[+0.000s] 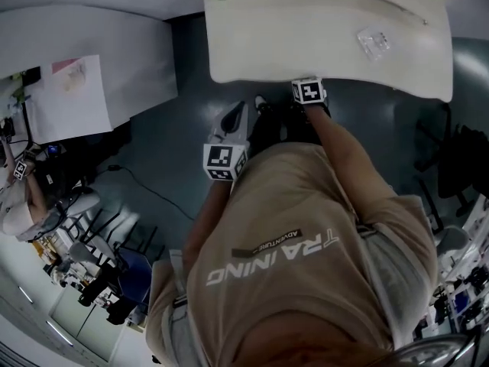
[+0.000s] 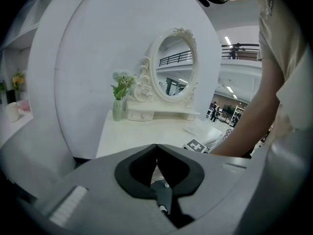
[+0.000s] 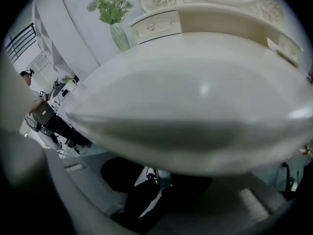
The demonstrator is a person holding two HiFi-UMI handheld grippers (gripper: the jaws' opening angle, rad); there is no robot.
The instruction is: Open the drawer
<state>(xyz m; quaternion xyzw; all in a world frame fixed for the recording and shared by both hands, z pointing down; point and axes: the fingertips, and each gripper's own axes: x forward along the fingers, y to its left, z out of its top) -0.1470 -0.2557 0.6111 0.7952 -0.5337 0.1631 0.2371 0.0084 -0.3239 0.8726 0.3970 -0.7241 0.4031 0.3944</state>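
In the head view the left claw (image 1: 233, 121) hung mid-frame, and the right claw (image 1: 309, 92) was at the table's (image 1: 321, 44) front edge. The left gripper view showed jaws together, empty. In the right gripper view the jaws stood apart, empty, under the table rim, with a small drawer (image 3: 155, 27) at upper centre. This was probably the approach, and next a handle had to be found and gripped.

Cream dressing table (image 1: 328, 44), green flowers (image 3: 110, 4), tan shirt (image 1: 306, 228), grey floor (image 1: 176, 144)
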